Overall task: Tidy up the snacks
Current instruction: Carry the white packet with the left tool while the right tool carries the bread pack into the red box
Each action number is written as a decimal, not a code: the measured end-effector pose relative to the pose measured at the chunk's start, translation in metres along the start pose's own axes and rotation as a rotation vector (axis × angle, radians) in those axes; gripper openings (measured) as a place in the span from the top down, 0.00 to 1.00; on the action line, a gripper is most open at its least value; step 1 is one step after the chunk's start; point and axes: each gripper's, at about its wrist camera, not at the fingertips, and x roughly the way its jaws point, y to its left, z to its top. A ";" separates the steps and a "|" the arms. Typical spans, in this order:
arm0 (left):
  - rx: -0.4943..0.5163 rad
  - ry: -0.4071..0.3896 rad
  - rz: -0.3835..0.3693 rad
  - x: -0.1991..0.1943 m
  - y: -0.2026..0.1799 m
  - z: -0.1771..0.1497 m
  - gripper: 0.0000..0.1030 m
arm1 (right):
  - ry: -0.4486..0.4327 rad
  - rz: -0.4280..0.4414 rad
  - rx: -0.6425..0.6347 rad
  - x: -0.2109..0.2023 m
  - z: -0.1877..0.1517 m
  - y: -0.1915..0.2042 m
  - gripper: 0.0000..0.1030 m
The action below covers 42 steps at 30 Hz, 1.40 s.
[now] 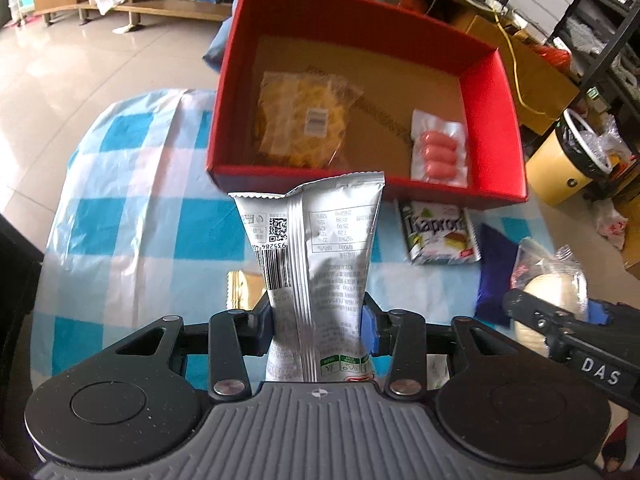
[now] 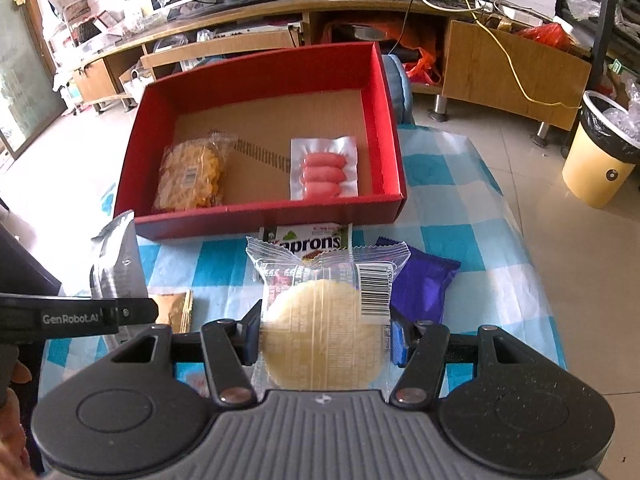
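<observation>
My left gripper (image 1: 318, 322) is shut on a silver snack bag (image 1: 316, 248), held upright above the checked cloth in front of the red box (image 1: 494, 92). My right gripper (image 2: 324, 338) is shut on a clear-wrapped round cake (image 2: 324, 320), also in front of the red box (image 2: 386, 132). In the box lie a yellow snack bag (image 1: 300, 120) (image 2: 192, 174) and a sausage pack (image 1: 440, 148) (image 2: 324, 170). A Kaprons pack (image 1: 438, 232) (image 2: 310, 240), a purple packet (image 2: 424, 284) (image 1: 492, 272) and a gold packet (image 1: 244, 288) (image 2: 174, 308) lie on the cloth.
The table has a blue-and-white checked cloth (image 1: 132, 216) (image 2: 460, 184). A yellow waste bin (image 2: 600, 156) (image 1: 568, 160) stands on the floor at right. A wooden TV bench (image 2: 500, 52) runs along the back.
</observation>
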 end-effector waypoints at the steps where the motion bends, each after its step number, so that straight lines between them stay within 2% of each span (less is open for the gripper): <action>1: 0.000 -0.004 -0.004 -0.001 -0.001 0.002 0.52 | -0.004 0.001 0.001 0.000 0.001 0.000 0.46; 7: 0.013 -0.038 -0.016 -0.006 -0.007 0.018 0.52 | -0.033 0.008 0.006 -0.002 0.013 0.000 0.46; 20: 0.031 -0.096 0.004 0.001 -0.014 0.067 0.52 | -0.109 0.034 0.006 0.013 0.065 0.014 0.46; 32: 0.025 -0.138 0.026 0.019 -0.013 0.110 0.51 | -0.119 0.014 -0.003 0.056 0.108 0.015 0.46; 42: 0.036 -0.118 0.075 0.050 -0.014 0.121 0.51 | -0.097 0.002 -0.015 0.096 0.123 0.014 0.46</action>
